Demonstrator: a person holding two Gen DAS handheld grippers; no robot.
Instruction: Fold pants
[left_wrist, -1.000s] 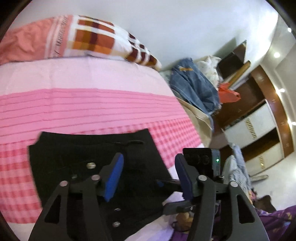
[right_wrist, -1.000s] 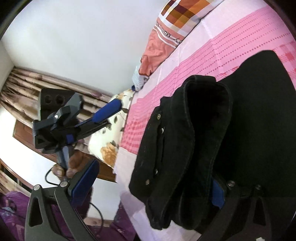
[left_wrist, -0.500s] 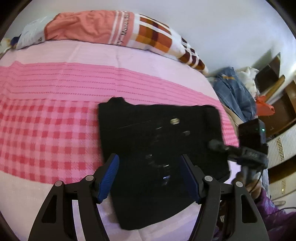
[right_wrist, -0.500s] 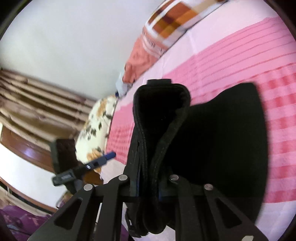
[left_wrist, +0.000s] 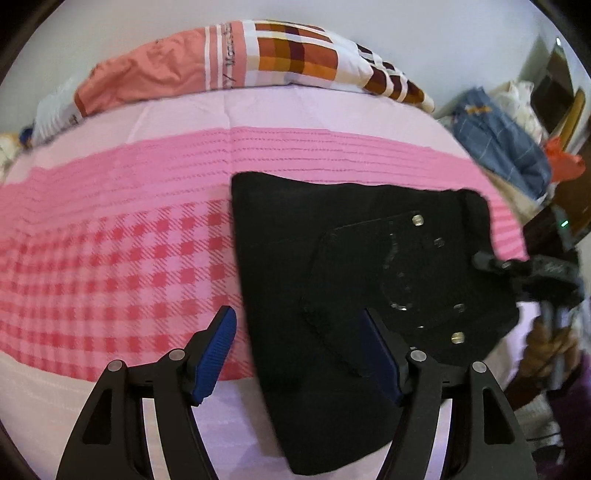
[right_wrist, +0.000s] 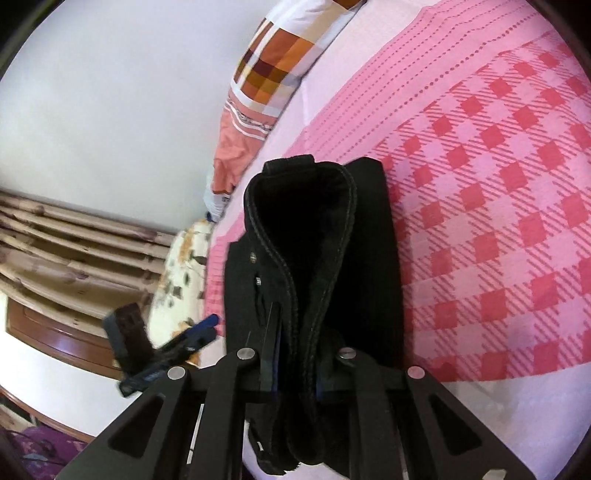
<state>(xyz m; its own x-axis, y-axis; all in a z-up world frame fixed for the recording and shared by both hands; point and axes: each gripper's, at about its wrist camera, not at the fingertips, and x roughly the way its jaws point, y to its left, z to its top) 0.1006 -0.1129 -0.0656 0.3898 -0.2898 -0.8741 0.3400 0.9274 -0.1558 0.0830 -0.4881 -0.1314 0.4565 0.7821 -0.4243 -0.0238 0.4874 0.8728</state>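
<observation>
Right gripper (right_wrist: 295, 373) clamped on black pants (left_wrist: 332, 266) waistband fold (bedspread (left_wrist: 110, 258) underneath); left gripper (left_wrist: 301, 354) jaws spread, empty. Pillow (left_wrist: 240, 59) beyond.

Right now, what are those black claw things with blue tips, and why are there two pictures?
They are grabbing tools a person holds, one in each hand, each carrying a small camera. That gives two pictures, one from each tool. The left gripper is open and holds nothing. The right gripper is shut on the thick folded edge of the black pants. The pants lie on a bed with a pink checked sheet. A patterned pillow lies at the far end.
</observation>
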